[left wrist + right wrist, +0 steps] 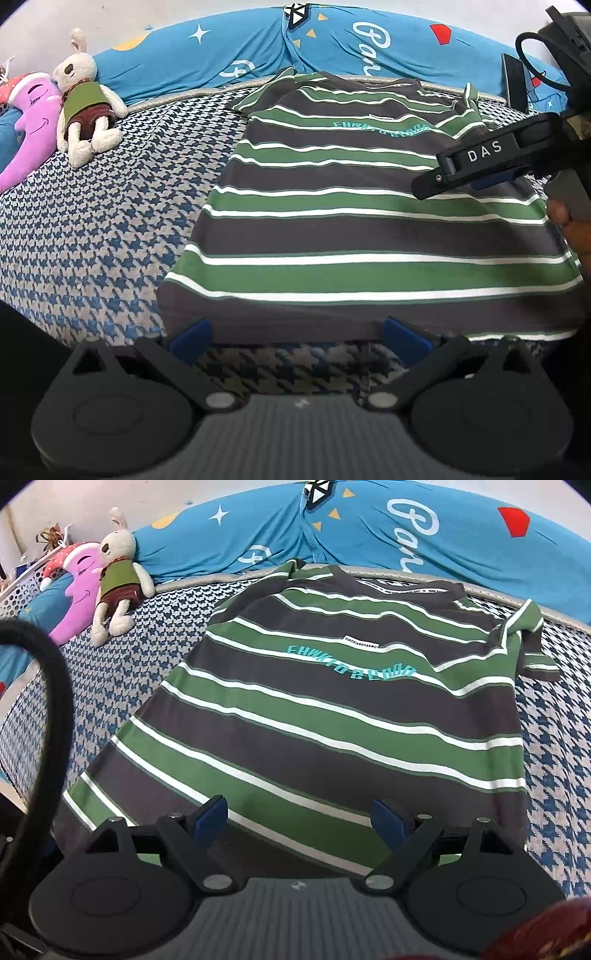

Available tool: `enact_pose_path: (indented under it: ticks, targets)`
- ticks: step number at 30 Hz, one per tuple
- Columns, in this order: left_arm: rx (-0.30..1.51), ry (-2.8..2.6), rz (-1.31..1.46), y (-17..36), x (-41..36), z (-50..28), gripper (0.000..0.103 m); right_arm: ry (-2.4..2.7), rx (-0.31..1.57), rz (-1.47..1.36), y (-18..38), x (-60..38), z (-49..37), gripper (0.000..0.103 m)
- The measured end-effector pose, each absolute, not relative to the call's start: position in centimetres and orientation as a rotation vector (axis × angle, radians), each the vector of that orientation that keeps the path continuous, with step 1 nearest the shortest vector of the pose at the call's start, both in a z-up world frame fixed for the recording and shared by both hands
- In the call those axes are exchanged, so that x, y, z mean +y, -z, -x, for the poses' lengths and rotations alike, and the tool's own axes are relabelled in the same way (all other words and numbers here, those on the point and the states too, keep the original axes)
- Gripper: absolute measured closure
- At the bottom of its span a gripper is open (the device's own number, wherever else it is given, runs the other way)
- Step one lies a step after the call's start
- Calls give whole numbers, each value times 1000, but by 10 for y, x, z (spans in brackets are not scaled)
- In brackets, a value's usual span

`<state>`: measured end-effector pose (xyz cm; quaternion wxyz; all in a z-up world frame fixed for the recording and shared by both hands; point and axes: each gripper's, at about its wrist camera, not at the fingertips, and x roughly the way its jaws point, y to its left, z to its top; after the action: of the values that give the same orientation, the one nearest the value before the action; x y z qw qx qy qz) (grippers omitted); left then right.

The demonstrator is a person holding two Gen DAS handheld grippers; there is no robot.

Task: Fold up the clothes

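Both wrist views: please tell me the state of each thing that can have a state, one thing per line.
T-shirt: spread flat on the bed, front up, not folded yet; one sleeve bunched.
Left gripper: open, at the shirt's hem, holding nothing.
Right gripper: open, over the shirt's lower part, holding nothing.
Toy rabbit: lying on the bed.
Purple plush: lying beside the rabbit.

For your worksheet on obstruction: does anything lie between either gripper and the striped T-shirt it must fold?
Nothing visible does. The left gripper sits open at the striped T-shirt hem; the right gripper is open above it. The plush rabbit lies clear, far left.
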<state>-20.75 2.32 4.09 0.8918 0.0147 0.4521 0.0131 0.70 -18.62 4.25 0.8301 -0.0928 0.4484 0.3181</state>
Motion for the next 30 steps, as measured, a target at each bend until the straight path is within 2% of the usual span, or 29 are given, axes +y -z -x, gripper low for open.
enact_pose_path:
  ticks: [30]
  targets:
    - [943, -19, 3, -41, 23, 208, 0, -735, 919, 225, -42, -184, -1, 18]
